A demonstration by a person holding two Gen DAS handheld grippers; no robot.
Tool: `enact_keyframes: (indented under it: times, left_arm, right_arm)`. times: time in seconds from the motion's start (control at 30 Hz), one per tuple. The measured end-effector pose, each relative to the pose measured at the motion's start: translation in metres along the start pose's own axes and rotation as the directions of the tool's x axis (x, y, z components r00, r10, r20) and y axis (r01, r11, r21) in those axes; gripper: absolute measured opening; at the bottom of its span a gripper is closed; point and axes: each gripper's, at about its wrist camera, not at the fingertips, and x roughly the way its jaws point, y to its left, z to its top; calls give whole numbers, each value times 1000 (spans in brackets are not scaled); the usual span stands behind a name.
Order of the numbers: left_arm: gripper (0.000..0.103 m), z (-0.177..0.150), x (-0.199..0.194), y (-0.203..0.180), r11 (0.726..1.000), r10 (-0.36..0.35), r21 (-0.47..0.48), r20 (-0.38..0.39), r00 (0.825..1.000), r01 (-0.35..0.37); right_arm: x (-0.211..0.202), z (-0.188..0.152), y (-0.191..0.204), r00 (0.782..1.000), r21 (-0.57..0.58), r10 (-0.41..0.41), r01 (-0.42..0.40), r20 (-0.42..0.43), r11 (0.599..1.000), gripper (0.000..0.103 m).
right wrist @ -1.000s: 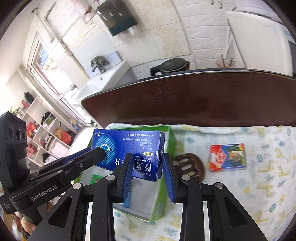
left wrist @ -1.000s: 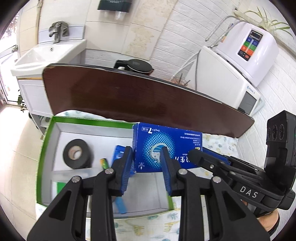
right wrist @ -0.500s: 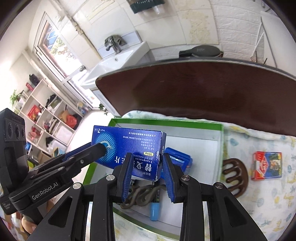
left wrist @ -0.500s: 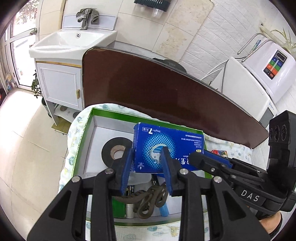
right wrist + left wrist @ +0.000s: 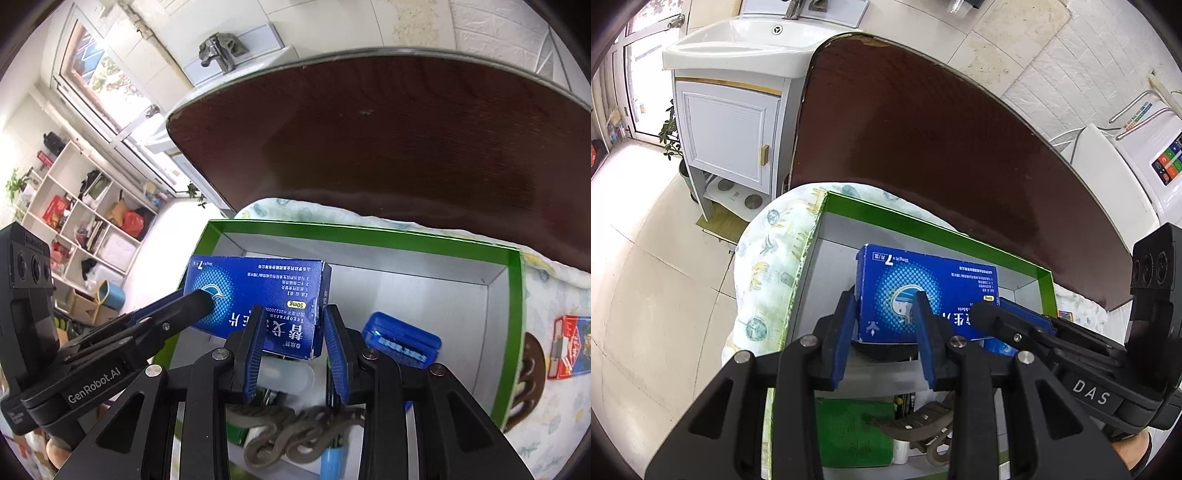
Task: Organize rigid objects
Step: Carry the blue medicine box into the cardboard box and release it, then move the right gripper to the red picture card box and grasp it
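A blue medicine box (image 5: 923, 291) is held between both grippers above the green-rimmed white box (image 5: 923, 229). My left gripper (image 5: 884, 325) is shut on its left end and my right gripper (image 5: 293, 338) is shut on its right end (image 5: 266, 295). Each gripper shows in the other's view, the right one (image 5: 1052, 343) and the left one (image 5: 122, 343). Inside the green box (image 5: 369, 236) lie a blue case (image 5: 400, 341), a brown clip (image 5: 291, 439), a green pad (image 5: 849, 432) and a dark tape roll, mostly hidden under the medicine box.
The green box sits on a patterned cloth (image 5: 768, 266) at the left end of a dark brown table (image 5: 942, 147). A brown comb (image 5: 530, 384) and a red card pack (image 5: 569, 345) lie on the cloth right of the box. A white sink cabinet (image 5: 727, 133) stands beyond.
Both grippers have carried the medicine box left and farther over the green box, and tilted downward. The tape roll is now hidden under it.
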Motion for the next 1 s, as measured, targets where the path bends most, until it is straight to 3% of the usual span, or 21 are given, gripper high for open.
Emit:
enact_keyframes:
  times: [0.27,0.37,0.47,0.57,0.7,1.0]
  left_arm:
    - [32,10,16,6,999,37,-23,-60,998,-38]
    - [39,19,-13,-8,995,99,25,22,995,-100]
    - [45,22,-36,-24,997,62,35,72,995,-65]
    - [45,15,-44,-54,996,27,82,80,996,-34]
    - [45,-2,-33,-105,988,-27,156,30,999,22]
    - [45,-45,21,-229,953,-76,285,-108,991,104]
  right_arm:
    - [29,10,-11,998,48,30,-28,-47,998,35]
    - [5,17,-15,1000,42,21,-21,4,999,35]
    - [-26,21,-13,999,-6,-1,1,50,1000,34]
    - [-49,19,-18,997,-33,-20,23,80,999,34]
    - [-79,8,-49,993,-5,-48,49,110,999,35]
    - [-147,-31,-178,973,175,-170,142,159,974,35]
